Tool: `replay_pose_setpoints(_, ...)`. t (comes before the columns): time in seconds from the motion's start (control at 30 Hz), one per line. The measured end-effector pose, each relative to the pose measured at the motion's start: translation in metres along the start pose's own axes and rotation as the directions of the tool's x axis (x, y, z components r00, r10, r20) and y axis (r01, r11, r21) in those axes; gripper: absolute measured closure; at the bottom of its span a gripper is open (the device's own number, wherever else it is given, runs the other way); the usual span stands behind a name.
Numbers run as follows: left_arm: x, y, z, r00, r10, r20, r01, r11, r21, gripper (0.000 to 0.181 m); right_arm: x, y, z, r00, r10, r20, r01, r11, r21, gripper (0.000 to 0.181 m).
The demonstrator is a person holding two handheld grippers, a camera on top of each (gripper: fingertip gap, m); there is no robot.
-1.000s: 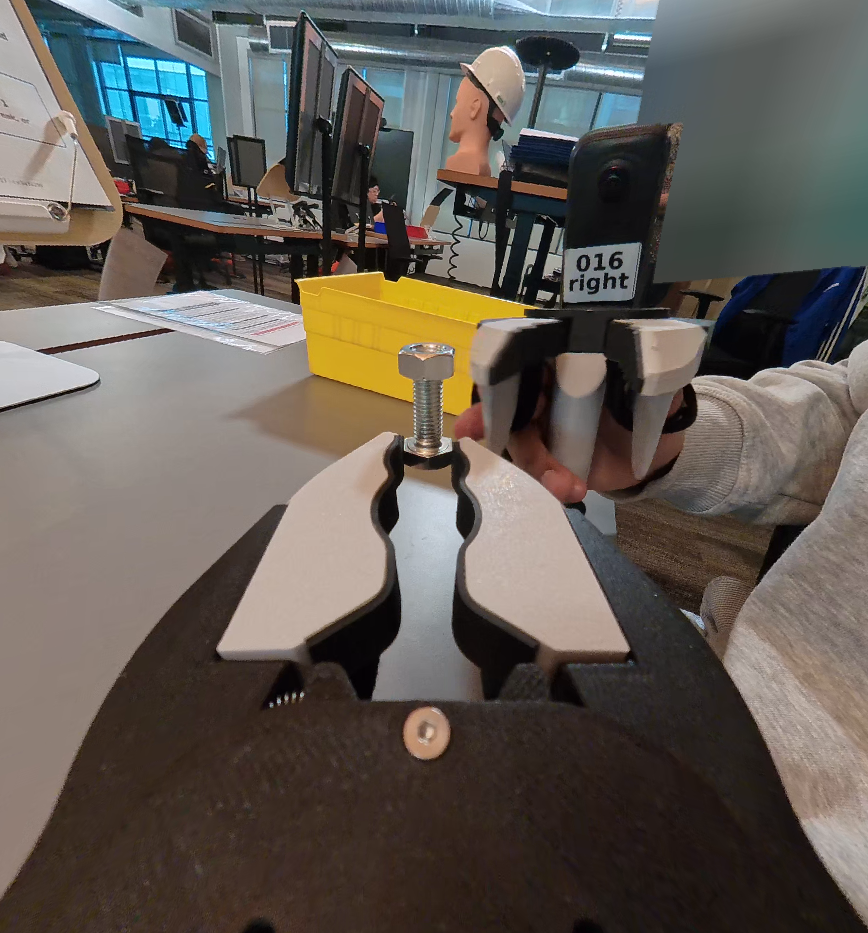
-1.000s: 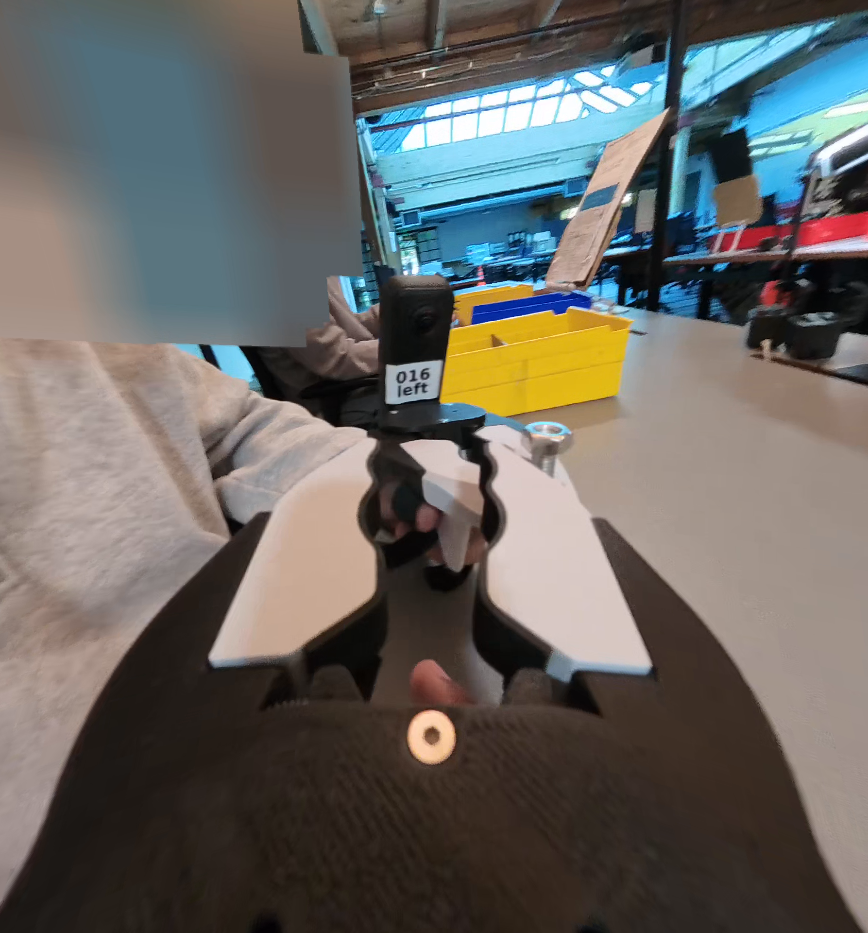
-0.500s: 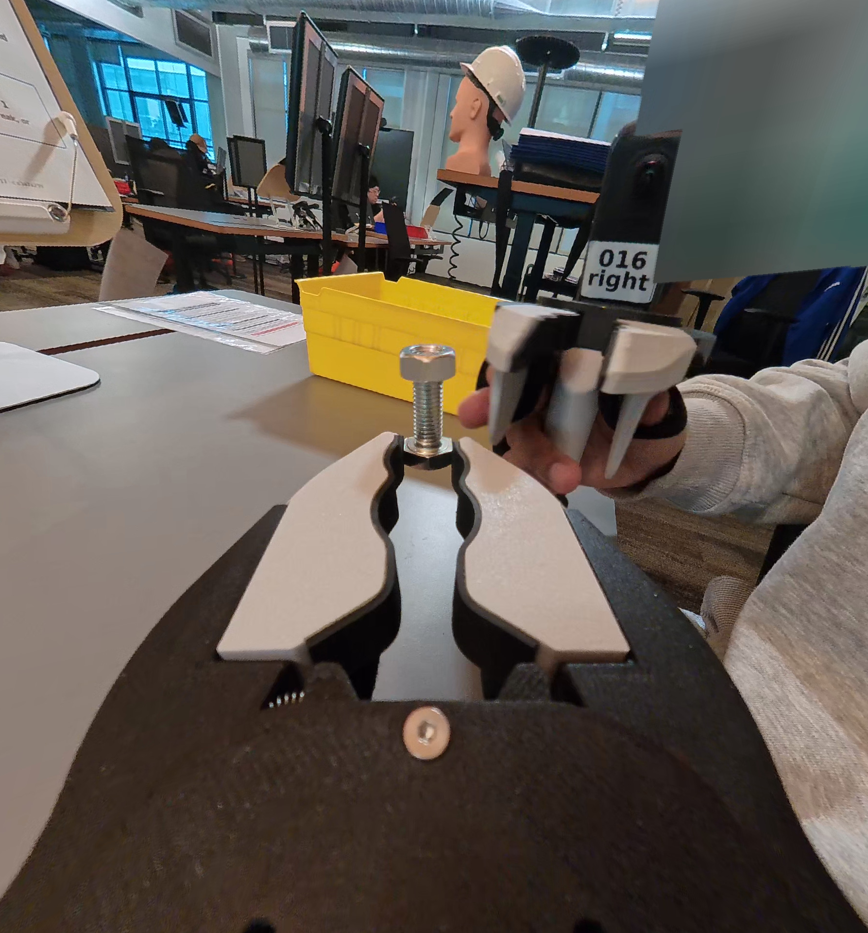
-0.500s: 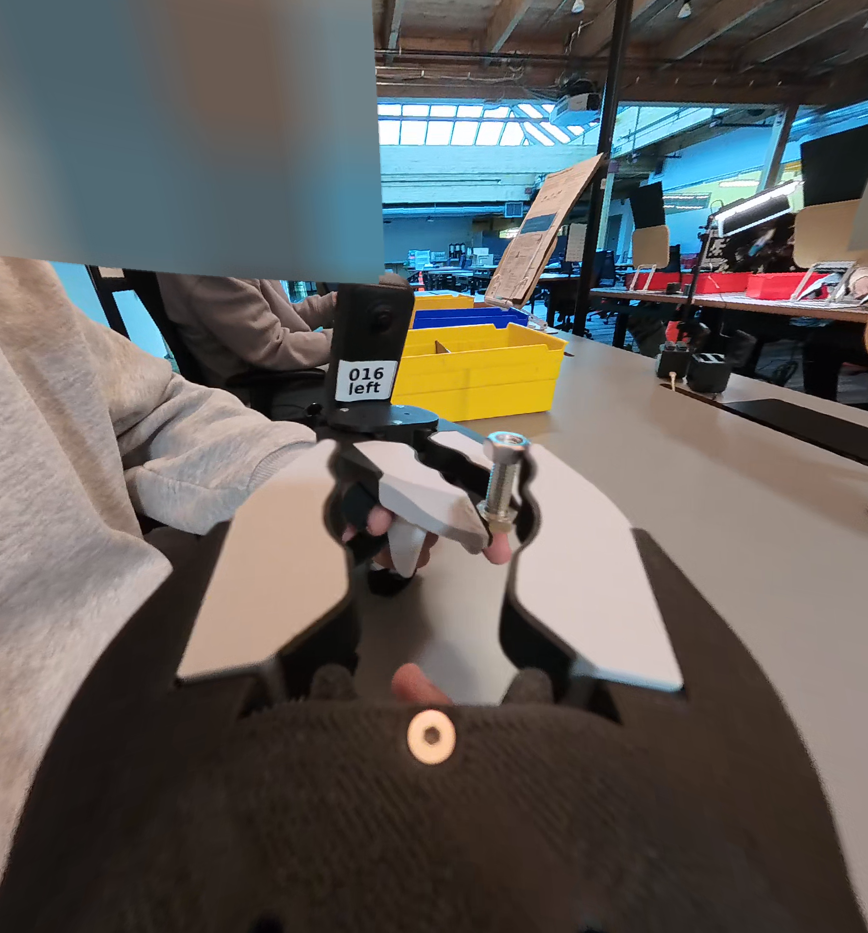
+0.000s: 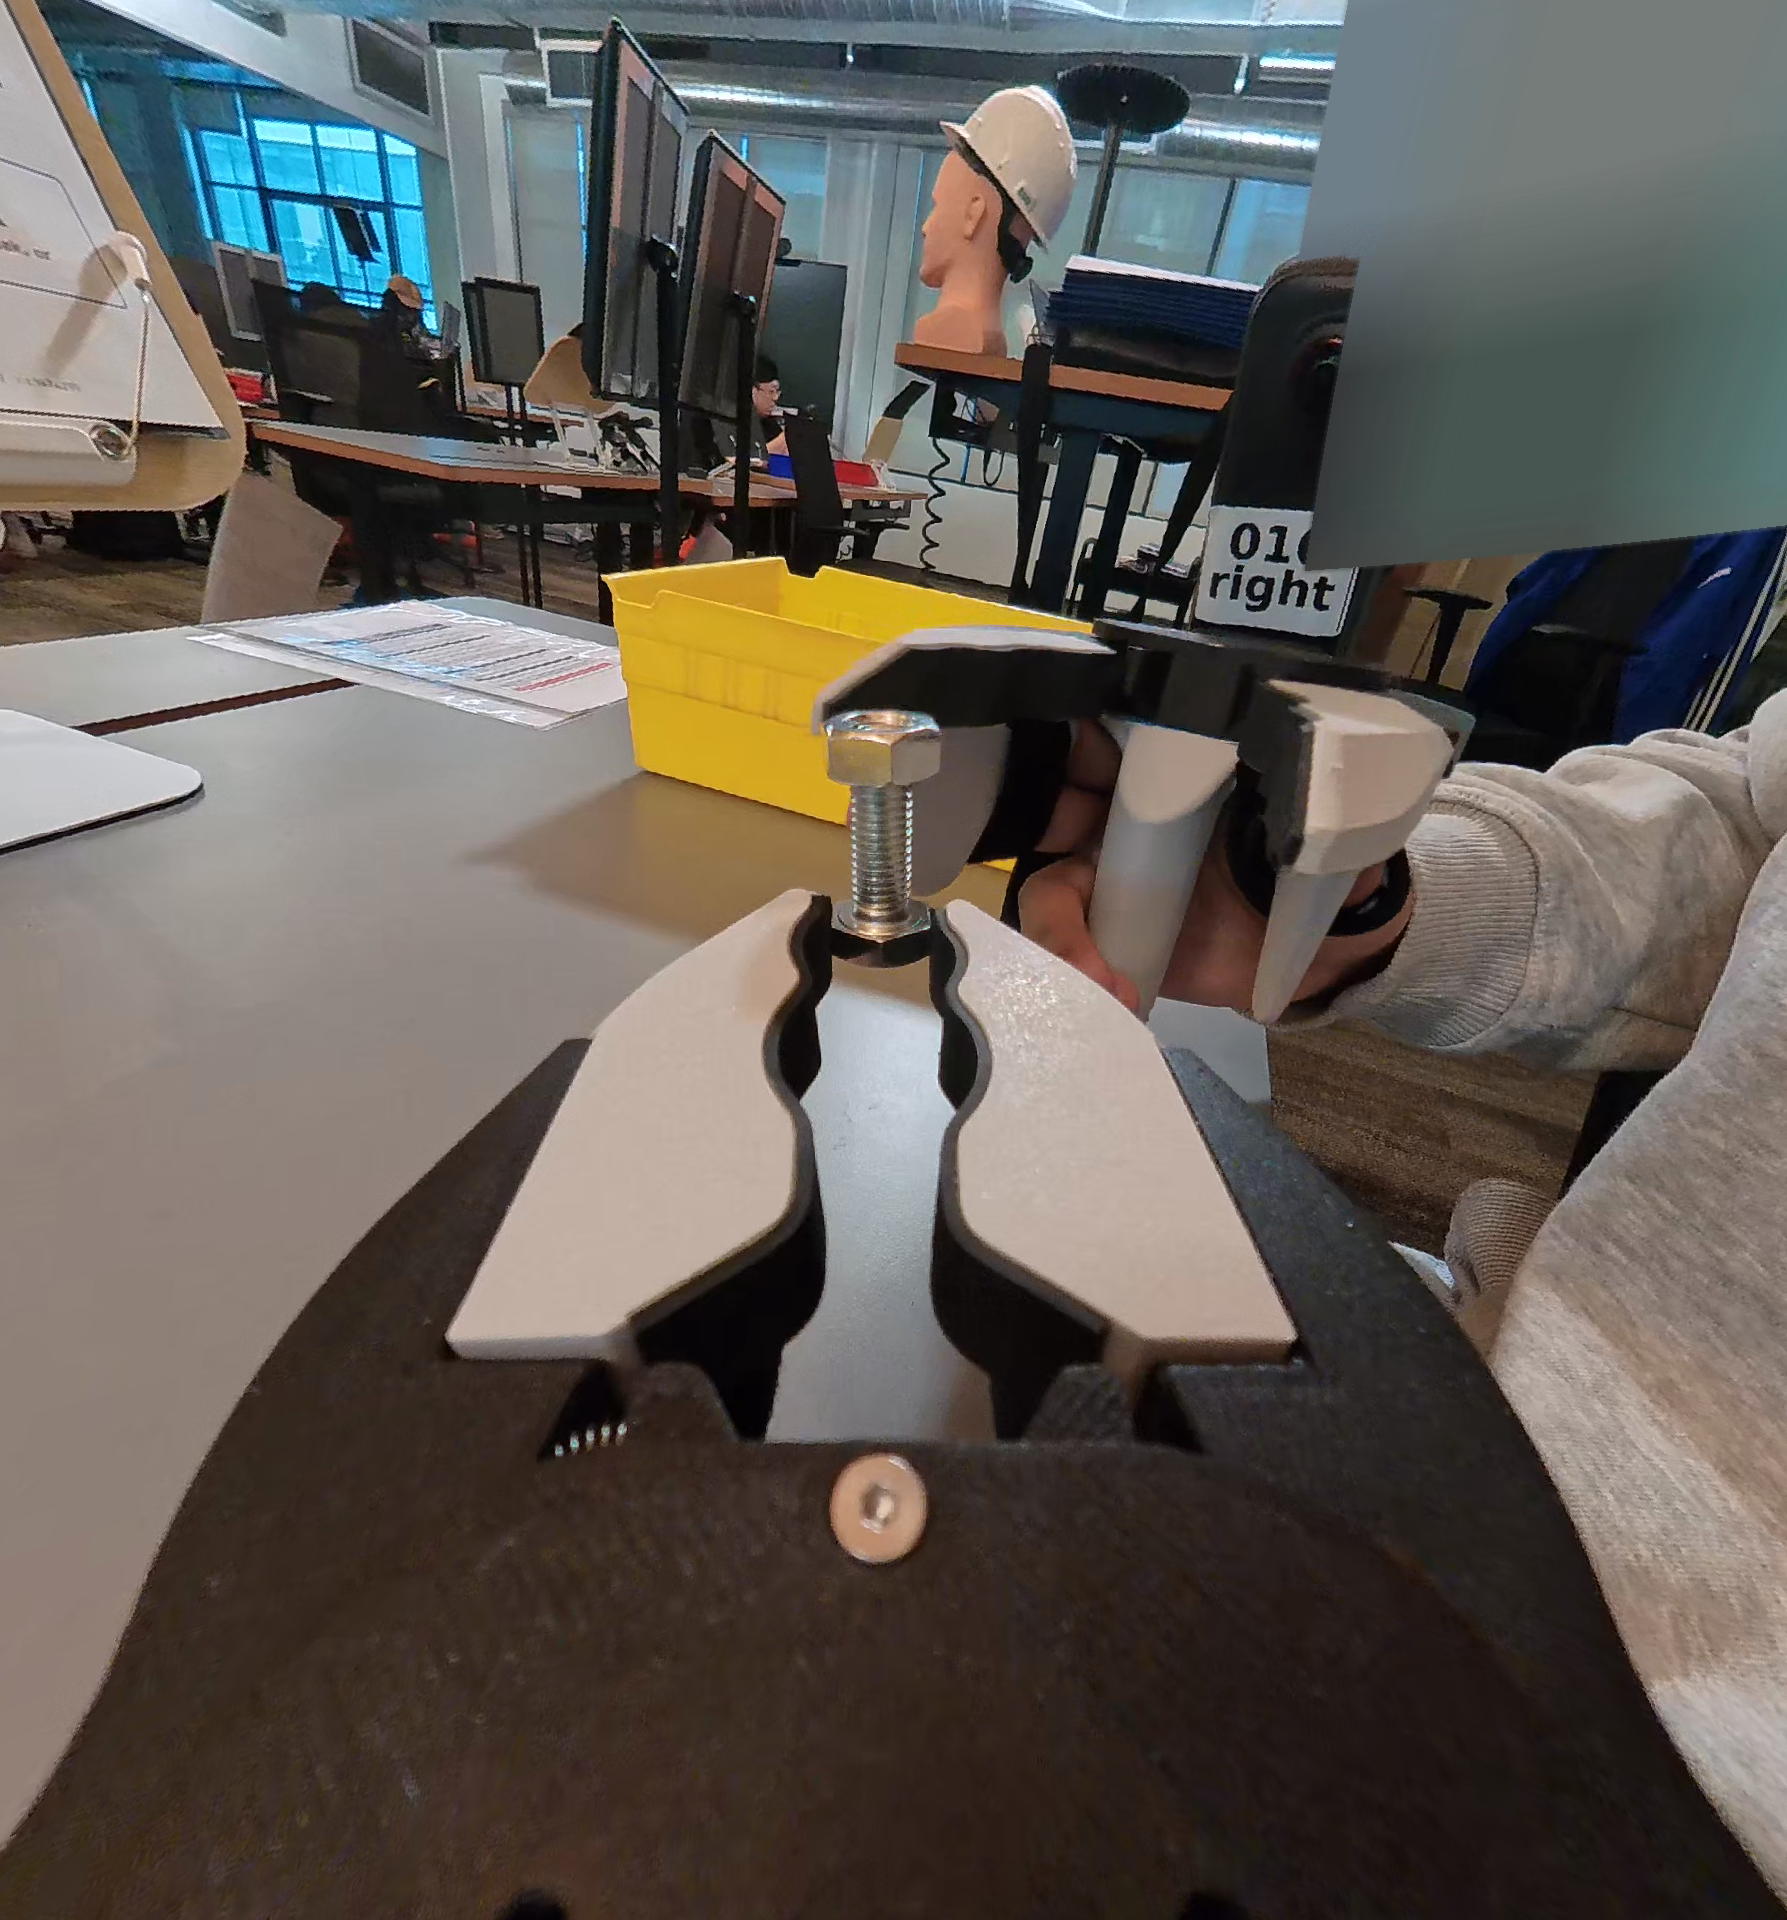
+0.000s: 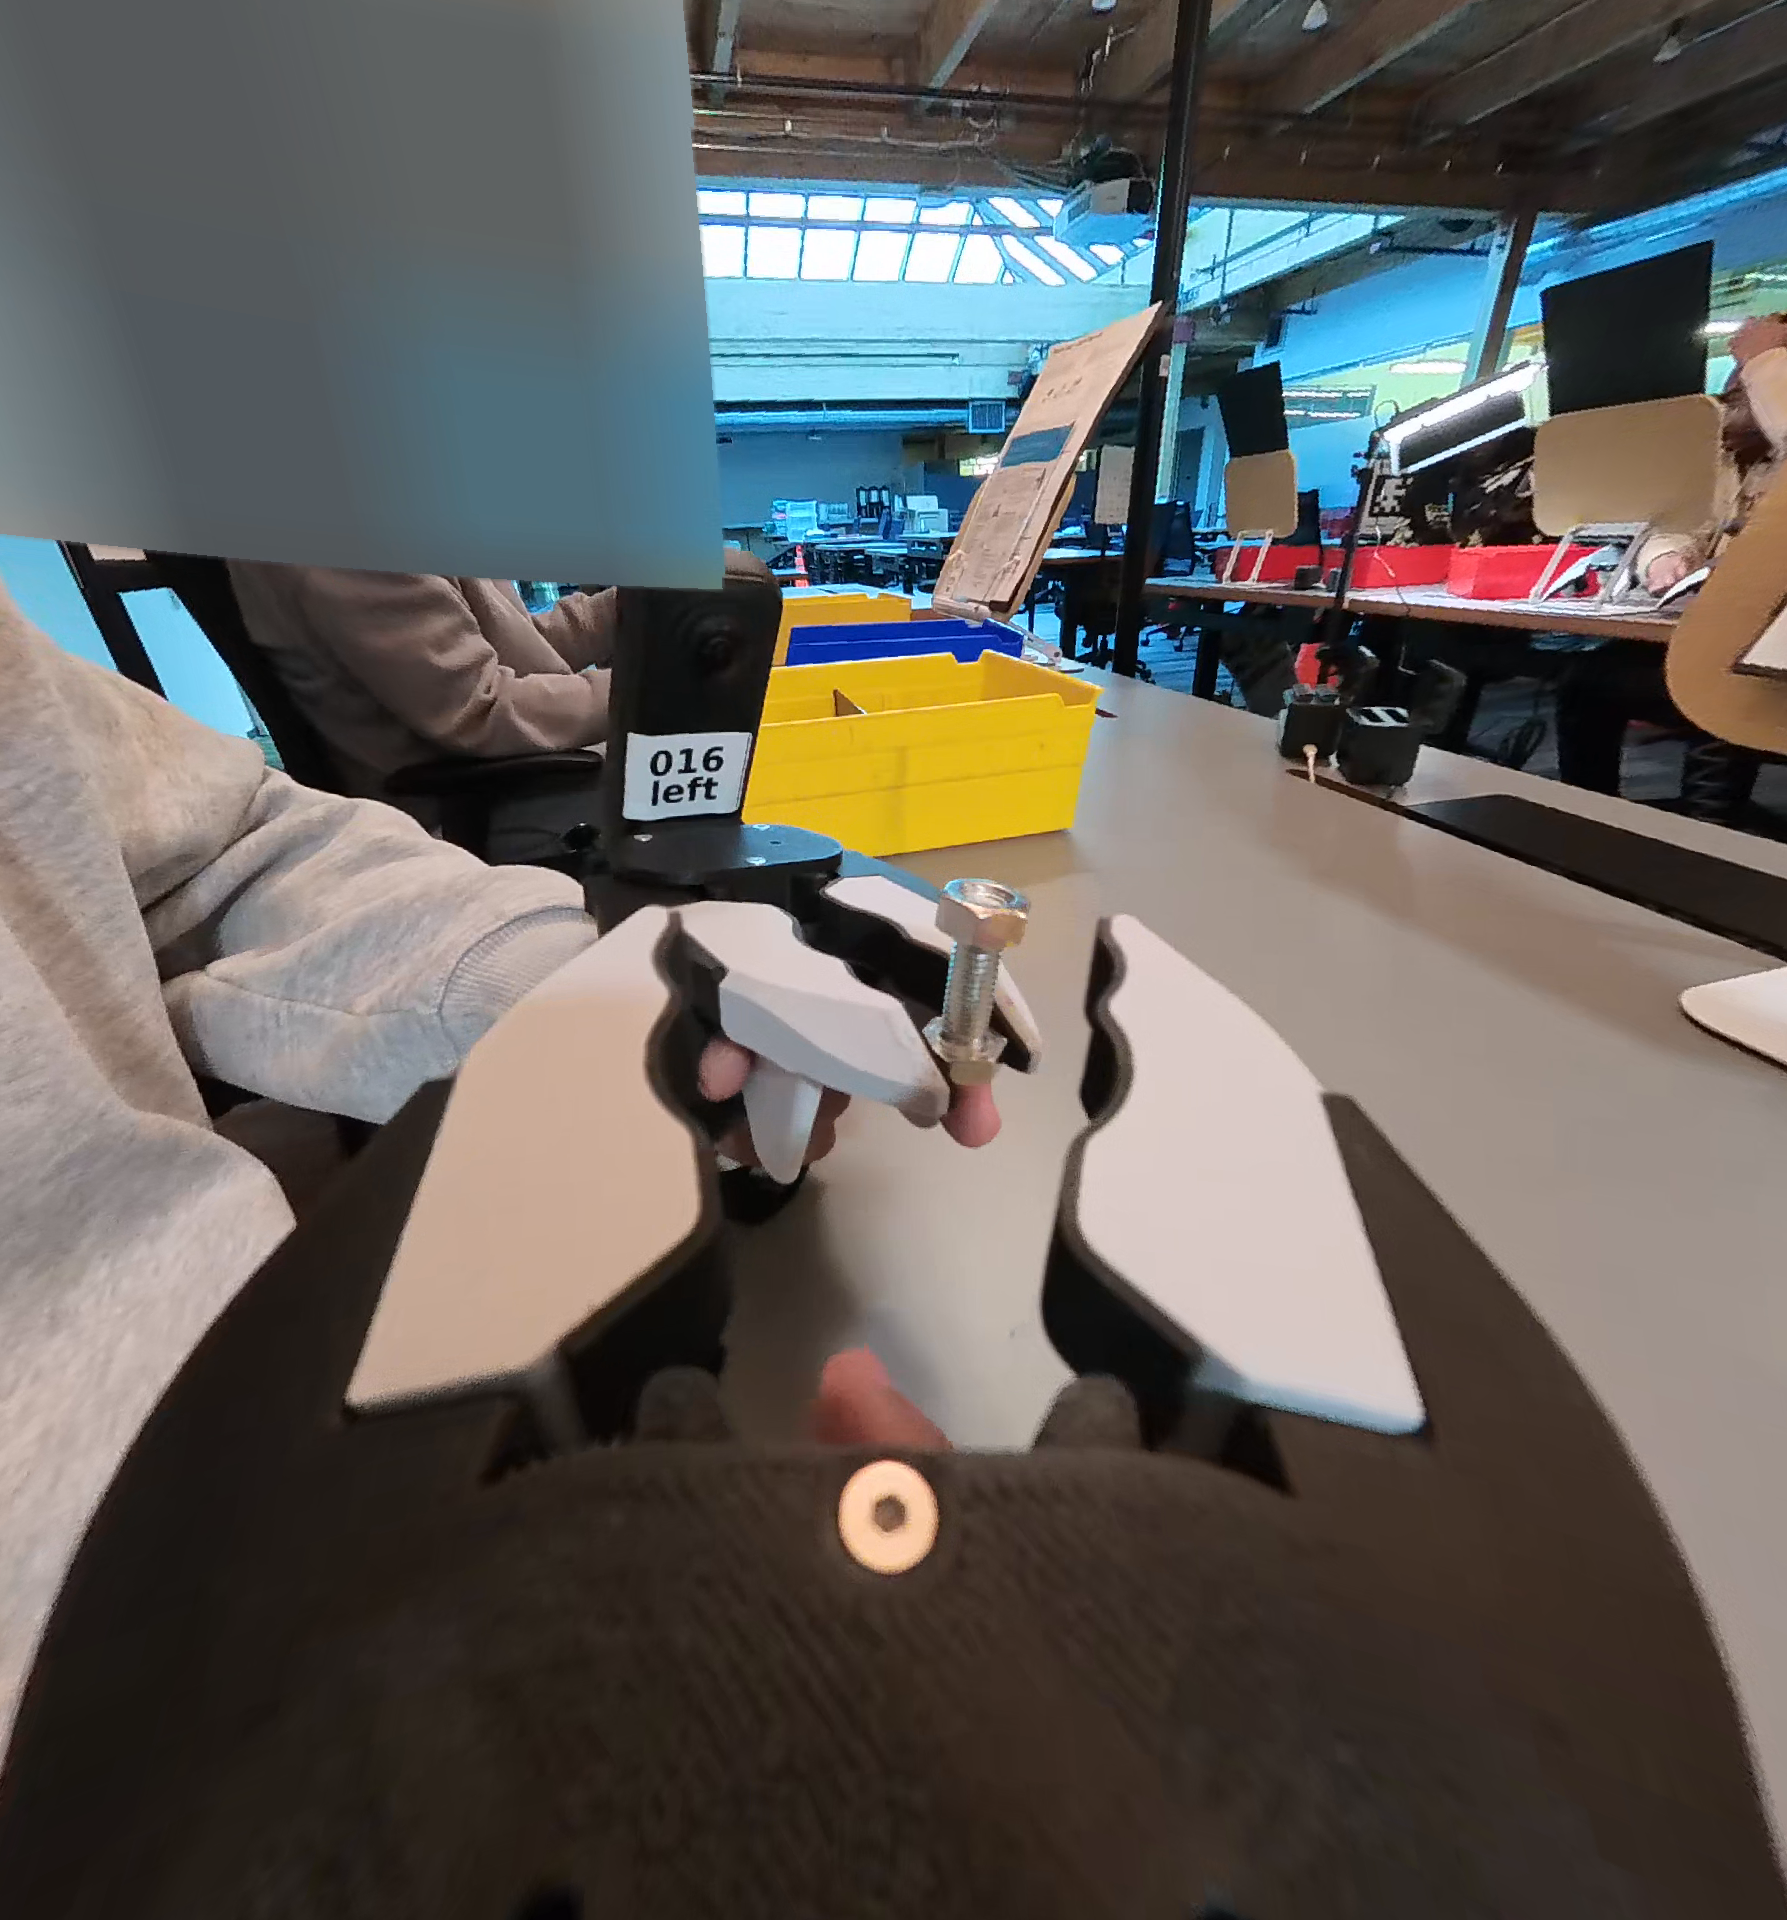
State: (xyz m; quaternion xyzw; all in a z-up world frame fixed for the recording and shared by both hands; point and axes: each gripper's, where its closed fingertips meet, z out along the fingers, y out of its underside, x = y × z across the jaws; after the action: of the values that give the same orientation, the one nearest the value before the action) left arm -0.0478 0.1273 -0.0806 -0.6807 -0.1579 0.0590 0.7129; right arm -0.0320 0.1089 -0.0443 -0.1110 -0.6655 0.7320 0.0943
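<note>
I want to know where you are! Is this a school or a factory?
Probably neither: it looks like a big open workshop. Long tables carry yellow bins, monitors stand on stands, and a dummy head in a hard hat sits on a desk.

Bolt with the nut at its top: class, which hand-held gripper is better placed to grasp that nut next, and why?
Probably the right hand-held gripper: it is open, and the nut stands between its fingertips. The left hand-held gripper is shut on the bolt at its lower end, holding it upright.
</note>
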Motion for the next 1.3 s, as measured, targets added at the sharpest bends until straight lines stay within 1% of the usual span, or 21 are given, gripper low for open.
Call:
replay_pose_setpoints(0.07,0.000,0.000,0.000,1.000,-0.001,-0.001,0.001,1.000,0.001,0.163,-0.004,0.002,0.001,1.000,-0.001,0.022,0.002,1.000,-0.010,0.108)
replay_pose_setpoints(0.13,-0.001,0.000,0.000,1.000,-0.007,0.002,0.007,1.000,0.003,0.163,-0.008,0.002,0.000,0.999,-0.008,0.053,0.009,1.000,-0.015,0.121)
replay_pose_setpoints(0.17,-0.001,0.000,0.000,1.000,-0.009,0.002,0.009,1.000,0.003,0.163,-0.010,0.001,-0.002,0.998,-0.012,0.066,0.013,1.000,-0.021,0.134)
replay_pose_setpoints(0.2,-0.001,0.000,0.000,1.000,-0.010,0.002,0.010,1.000,0.003,0.163,-0.012,0.000,-0.005,0.996,-0.012,0.084,0.015,0.999,-0.035,0.162)
replay_pose_setpoints(0.23,-0.001,0.000,0.000,1.000,-0.009,0.002,0.009,1.000,0.003,0.163,-0.012,-0.001,-0.007,0.996,-0.008,0.086,0.011,0.999,-0.044,0.177)
replay_pose_setpoints(0.33,0.000,0.000,0.000,1.000,-0.002,0.001,0.002,1.000,0.000,0.163,-0.006,-0.006,-0.010,0.998,-0.016,0.055,0.016,1.000,-0.014,0.173)
replay_pose_setpoints(0.37,0.000,0.000,0.000,1.000,0.000,0.001,0.000,1.000,-0.001,0.163,-0.003,-0.007,-0.009,0.999,-0.019,0.035,0.019,1.000,0.000,0.163)
replay_pose_setpoints(0.43,0.000,0.000,0.000,1.000,0.003,0.000,-0.003,1.000,-0.002,0.163,0.002,-0.007,-0.006,1.000,-0.025,-0.006,0.025,0.999,0.025,0.132)
replay_pose_setpoints(0.53,0.000,0.000,0.000,1.000,0.002,0.000,-0.002,1.000,-0.002,0.163,0.002,-0.002,-0.002,1.000,-0.021,-0.012,0.021,1.000,0.007,0.112)
replay_pose_setpoints(0.63,-0.001,0.000,0.000,1.000,-0.008,0.002,0.008,1.000,0.002,0.163,-0.009,0.001,-0.001,0.999,-0.015,0.051,0.016,1.000,-0.018,0.129)
replay_pose_setpoints(0.7,-0.002,0.000,0.000,1.000,-0.013,0.003,0.013,1.000,0.003,0.163,-0.017,0.001,-0.004,0.994,-0.008,0.110,0.012,0.999,-0.038,0.170)
replay_pose_setpoints(0.73,-0.002,0.000,0.000,1.000,-0.012,0.003,0.012,1.000,0.003,0.163,-0.017,0.001,-0.005,0.994,0.000,0.112,0.006,0.999,-0.048,0.175)
replay_pose_setpoints(0.8,-0.001,0.000,0.000,1.000,-0.006,0.002,0.006,1.000,0.001,0.163,-0.013,0.000,-0.004,0.996,0.001,0.086,0.003,0.999,-0.040,0.168)
replay_pose_setpoints(0.93,0.000,0.000,0.001,1.000,-0.001,0.001,0.001,1.000,-0.002,0.163,0.001,-0.006,-0.003,0.999,-0.031,-0.014,0.031,0.999,0.032,0.117)
replay_pose_setpoints(1.0,-0.001,0.000,0.000,1.000,-0.005,0.002,0.005,1.000,0.000,0.163,0.001,-0.004,-0.001,0.999,-0.037,-0.014,0.037,0.999,0.031,0.107)
replay_pose_setpoints(1.03,-0.001,0.000,0.000,1.000,-0.009,0.002,0.009,1.000,0.002,0.163,-0.004,-0.002,0.000,0.999,-0.033,0.013,0.033,0.999,0.017,0.110)
replay_pose_setpoints(1.1,-0.002,0.000,0.000,1.000,-0.017,0.003,0.017,1.000,0.004,0.163,-0.012,0.002,-0.001,0.998,-0.016,0.067,0.017,1.000,-0.024,0.133)
replay_pose_setpoints(1.17,-0.002,0.000,0.000,1.000,-0.016,0.003,0.016,1.000,0.004,0.163,-0.017,0.005,-0.003,0.995,0.006,0.098,0.001,0.997,-0.072,0.174)
replay_pose_setpoints(1.23,-0.001,0.000,0.000,1.000,-0.011,0.002,0.011,1.000,0.002,0.163,-0.014,0.003,-0.004,0.997,0.006,0.082,-0.001,0.998,-0.067,0.171)
replay_pose_setpoints(1.27,-0.001,0.000,0.000,1.000,-0.008,0.001,0.008,1.000,0.001,0.163,-0.011,0.002,-0.004,0.998,0.004,0.060,-0.001,0.999,-0.049,0.164)
replay_pose_setpoints(1.3,-0.001,0.000,0.000,1.000,-0.006,0.001,0.006,1.000,0.000,0.163,-0.006,-0.001,-0.003,1.000,-0.003,0.028,0.004,1.000,-0.024,0.149)
